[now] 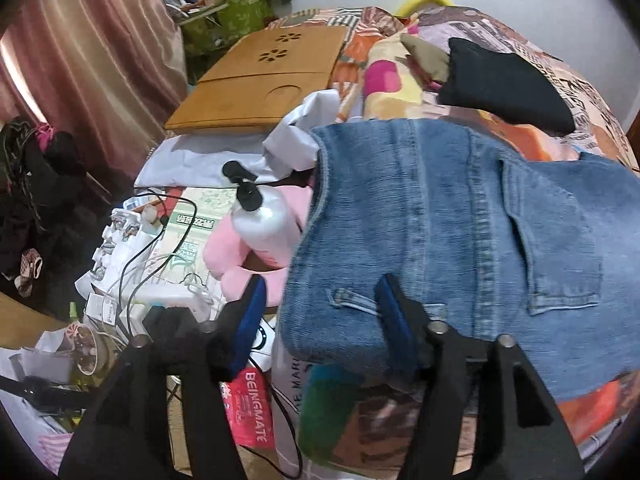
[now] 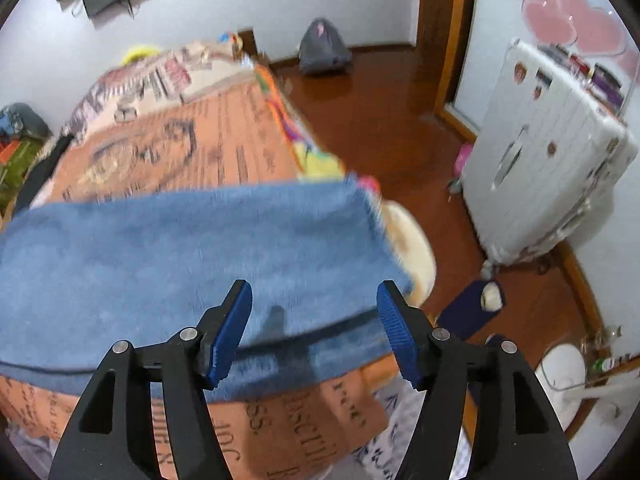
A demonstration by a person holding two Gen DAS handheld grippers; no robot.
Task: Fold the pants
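Left wrist view: left gripper point(image 1: 320, 300), black arms with blue pads, jaws apart and released; the right pad rests over the waistband edge of the jeans point(image 1: 448, 232), the left pad hangs clear of them beside a pink soft toy point(image 1: 240, 256); nothing is pinched between the pads; jeans, blue denim, folded, lying flat on a bed point(image 1: 560, 92) with the back pocket and a belt loop facing up; bed cover patterned in orange, pink and printed lettering; black cloth point(image 1: 504, 84) lying farther back on the cover, apart from the jeans; wooden lap tray point(image 1: 264, 80) with flower cut-outs to the left of the bed; white bottle point(image 1: 260, 220) with a black pump top leaning on the pink toy; cables, papers and packets in a heap below it; pink curtain point(image 1: 100, 48) at far left.

Right wrist view: right gripper point(image 2: 314, 316), same make, jaws standing wide and released; the near edge of the jeans point(image 2: 192, 248) lies between and below the pads, untouched by either, the denim blurred; the jeans sit across the corner of the bed point(image 2: 192, 148); white suitcase point(image 2: 548, 160) upright on the red-brown wooden floor point(image 2: 380, 120) at right; grey backpack point(image 2: 324, 48) against the far wall.
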